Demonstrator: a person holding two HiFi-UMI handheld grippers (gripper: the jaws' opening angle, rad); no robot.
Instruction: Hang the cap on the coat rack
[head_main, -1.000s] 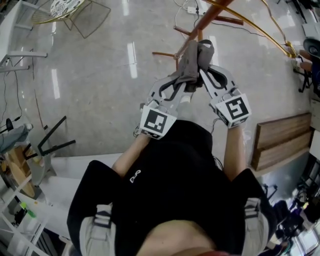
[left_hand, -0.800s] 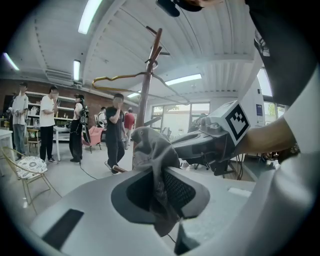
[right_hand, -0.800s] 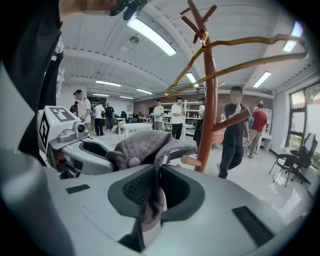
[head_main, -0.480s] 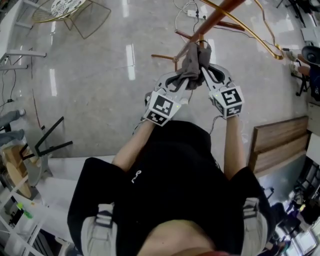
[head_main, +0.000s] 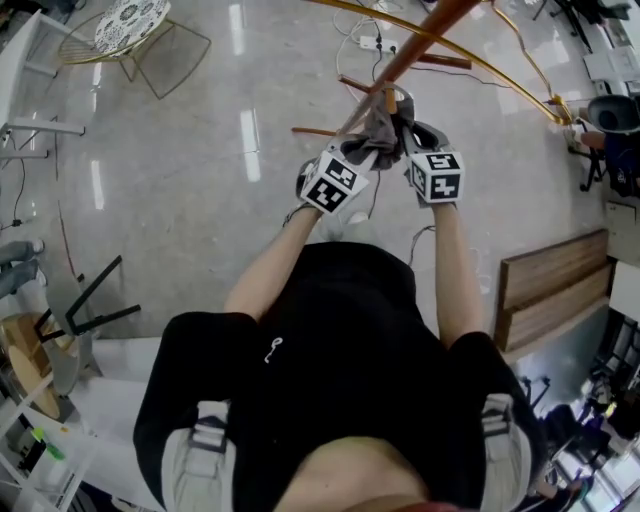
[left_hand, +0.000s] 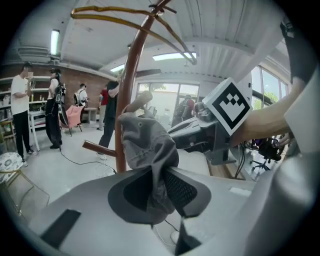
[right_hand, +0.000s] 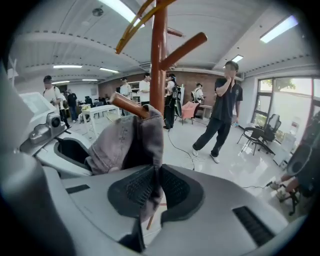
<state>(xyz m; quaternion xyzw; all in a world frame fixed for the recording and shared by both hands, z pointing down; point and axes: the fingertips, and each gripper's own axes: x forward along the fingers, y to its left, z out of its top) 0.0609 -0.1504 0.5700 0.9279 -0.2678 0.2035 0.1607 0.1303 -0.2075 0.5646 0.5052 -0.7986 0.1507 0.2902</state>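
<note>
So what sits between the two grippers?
The grey cap, seen in the head view, draped on a coat rack peg. It spans from the left gripper, whose jaws are opening around the fabric, to the right gripper.

The person (head_main: 340, 400) wears a black short-sleeved T-shirt (head_main: 370, 320) with a small white looped mark (head_main: 272, 349) on the chest, left of the frame's centre. At the lower left and lower right of the head view, pale grey-beige cloth (head_main: 195, 455) crossed by darker strap-like bands shows below the shirt. What garment it is cannot be told.
</note>
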